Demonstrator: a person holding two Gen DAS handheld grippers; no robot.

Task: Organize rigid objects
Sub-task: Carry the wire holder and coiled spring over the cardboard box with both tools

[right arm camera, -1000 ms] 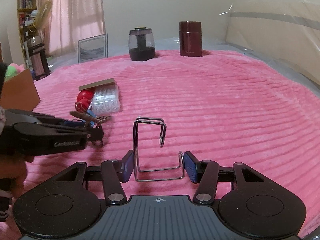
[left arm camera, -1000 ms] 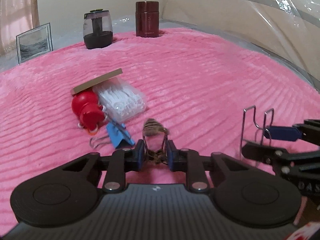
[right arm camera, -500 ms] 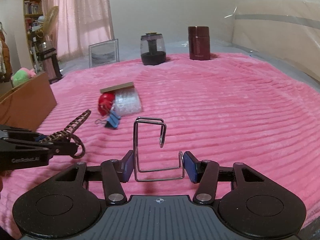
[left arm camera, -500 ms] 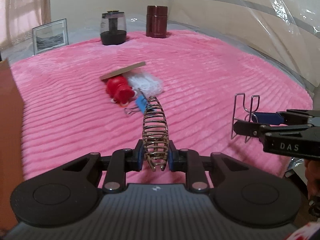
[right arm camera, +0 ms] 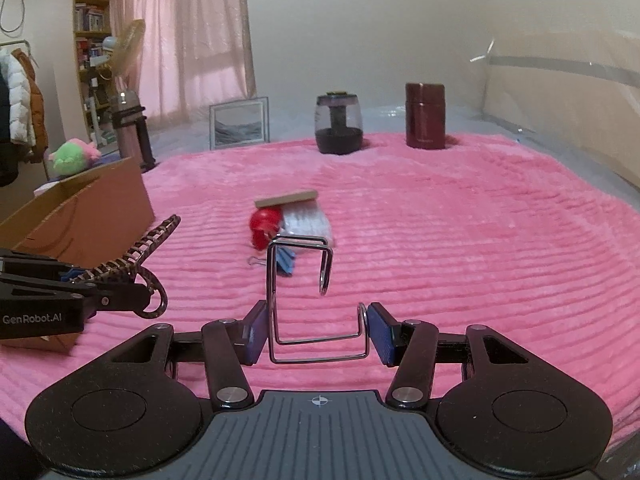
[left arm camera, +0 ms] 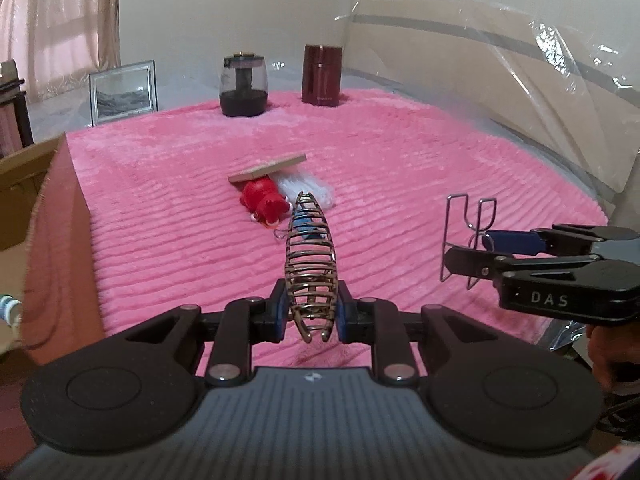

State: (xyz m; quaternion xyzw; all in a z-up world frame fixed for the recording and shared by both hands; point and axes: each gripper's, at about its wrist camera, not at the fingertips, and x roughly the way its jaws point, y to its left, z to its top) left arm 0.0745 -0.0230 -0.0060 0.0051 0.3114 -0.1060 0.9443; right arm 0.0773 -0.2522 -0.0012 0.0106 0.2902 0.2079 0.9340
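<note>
The left gripper is clamped on a bronze-coloured wire spiral cage, a tapered coil shape gripped at its wide looped end; its long axis runs forward along the fingers and tilts upward, tip away from the tool. Left of this gripper stands a brown cardboard box, whose open top only the right wrist view shows. Ahead of both tools, on the ribbed pink plush blanket, lies a cluster: a flat wooden slat resting across a red plastic toy and a clear bristly plastic item, with a blue binder clip nearest the tools. The right gripper grips a bent chrome wire hook by its lower rectangular frame, long axis upright, curled end above. Its pads press the frame's sides, seen only in its own view.
</note>
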